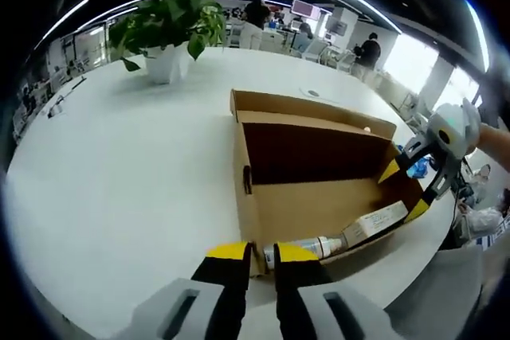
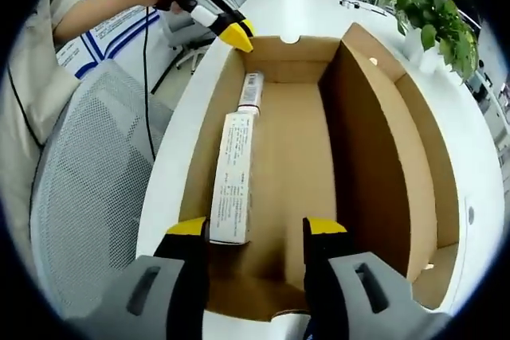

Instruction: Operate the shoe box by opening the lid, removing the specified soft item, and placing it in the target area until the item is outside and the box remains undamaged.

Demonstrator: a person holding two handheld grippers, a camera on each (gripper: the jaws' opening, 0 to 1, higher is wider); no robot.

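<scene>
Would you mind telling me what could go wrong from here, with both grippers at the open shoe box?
1. The right gripper is open astride the long white carton; closing hard might crush it.
2. The left gripper sits at the shoe box end wall near the white tube; pushing there could bend the cardboard.
3. The box lies close to the table edge, so dragging might tip it off.

Grey tool point(image 2: 256, 232), yellow-tipped black jaws

The open cardboard shoe box point(image 1: 319, 197) sits on a white table point(image 1: 119, 181), holding a tube point(image 1: 307, 250) and a carton point(image 1: 376, 222); a potted plant point(image 1: 169, 33) stands beyond.
</scene>
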